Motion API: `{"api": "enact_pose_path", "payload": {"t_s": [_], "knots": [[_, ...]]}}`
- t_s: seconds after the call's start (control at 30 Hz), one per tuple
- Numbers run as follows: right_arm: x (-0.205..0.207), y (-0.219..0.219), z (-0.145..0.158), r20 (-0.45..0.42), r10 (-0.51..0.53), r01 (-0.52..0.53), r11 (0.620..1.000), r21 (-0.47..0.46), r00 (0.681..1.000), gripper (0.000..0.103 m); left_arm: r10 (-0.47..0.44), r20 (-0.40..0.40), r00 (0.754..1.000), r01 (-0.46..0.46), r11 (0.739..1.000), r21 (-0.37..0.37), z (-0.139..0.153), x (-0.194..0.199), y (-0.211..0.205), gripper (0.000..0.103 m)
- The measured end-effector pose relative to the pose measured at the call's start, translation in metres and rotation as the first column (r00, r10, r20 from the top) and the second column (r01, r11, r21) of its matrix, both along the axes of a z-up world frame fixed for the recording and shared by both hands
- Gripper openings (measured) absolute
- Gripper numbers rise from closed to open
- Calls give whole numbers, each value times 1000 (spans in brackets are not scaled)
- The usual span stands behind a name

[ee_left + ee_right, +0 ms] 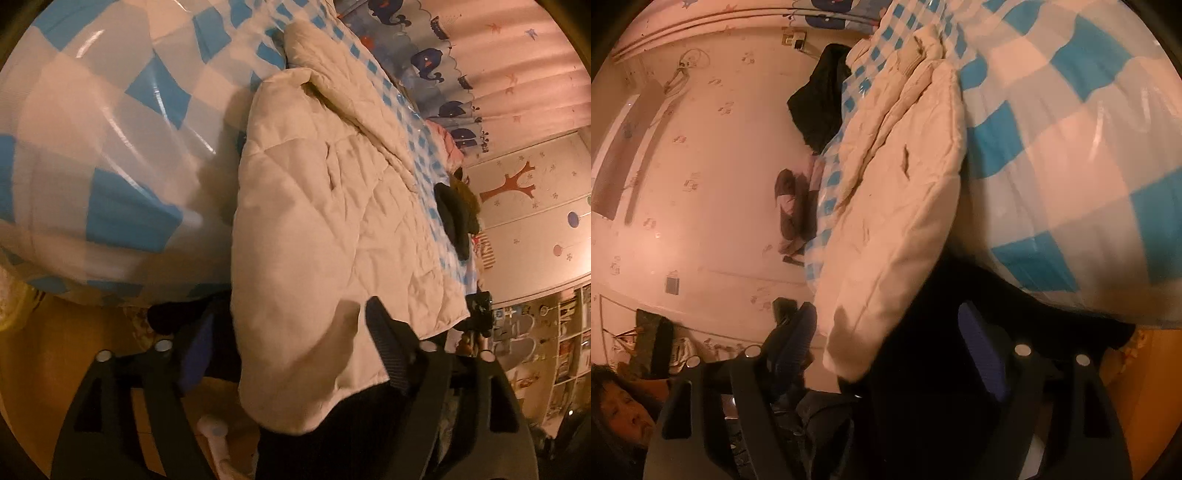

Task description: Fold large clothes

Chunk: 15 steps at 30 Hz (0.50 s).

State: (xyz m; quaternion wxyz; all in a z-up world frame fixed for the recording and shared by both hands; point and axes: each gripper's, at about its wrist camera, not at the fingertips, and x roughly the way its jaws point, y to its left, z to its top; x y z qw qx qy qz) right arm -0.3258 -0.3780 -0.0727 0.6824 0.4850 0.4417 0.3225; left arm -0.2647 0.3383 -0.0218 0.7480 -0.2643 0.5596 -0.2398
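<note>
A cream quilted coat (332,221) lies folded lengthwise on a surface covered in blue-and-white checked cloth (110,147) under clear plastic. Its near end hangs over the edge. My left gripper (291,332) stands open, with that hanging end between its fingers; the right fingertip (376,314) rests against the fabric. In the right wrist view the same coat (897,206) runs away from me, and its near corner droops between the wide-apart fingers of my right gripper (886,332), which is open. The pads there do not press on the cloth.
A dark garment (456,218) lies at the far end of the checked cover (1071,147), seen also as a dark garment (816,107). A whale-print curtain (424,62) hangs beyond. A person's head (620,406) is at lower left. Wooden floor (55,350) is below.
</note>
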Motion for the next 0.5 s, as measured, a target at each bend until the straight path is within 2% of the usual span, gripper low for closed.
{"api": "enact_pose_path", "payload": {"t_s": [0.1,0.23,0.27,0.3,0.33,0.37,0.4,0.43,0.47,0.5], "knots": [[19,9,1,7,25,-25,999,20,1000,80,-13,-10,1000,13,1000,-12,-3,10,-11,82],[41,31,1,10,70,-70,997,-22,998,80,-31,-34,999,32,999,15,-15,21,-38,84],[43,36,2,16,73,-73,997,-39,997,76,-31,-36,999,32,999,22,-17,23,-43,84],[45,41,4,22,81,-80,995,-57,996,52,-28,-32,999,29,999,27,-19,24,-47,83],[46,46,6,36,74,-71,994,-87,997,33,-25,-23,999,26,999,29,-20,24,-49,66],[46,48,9,50,72,-67,994,-88,996,27,-28,-20,999,28,999,24,-20,24,-52,40],[45,51,12,71,72,-65,993,-97,995,21,-30,-25,999,30,999,16,-20,23,-53,32],[42,53,16,90,68,-57,992,-116,994,19,-23,-6,1000,23,1000,22,-15,21,-54,20],[38,54,22,107,59,-46,992,-120,992,19,-24,16,1000,24,999,27,-10,18,-55,14],[35,53,26,123,50,-36,993,-116,991,17,-23,43,999,21,999,33,-2,15,-55,13]]}}
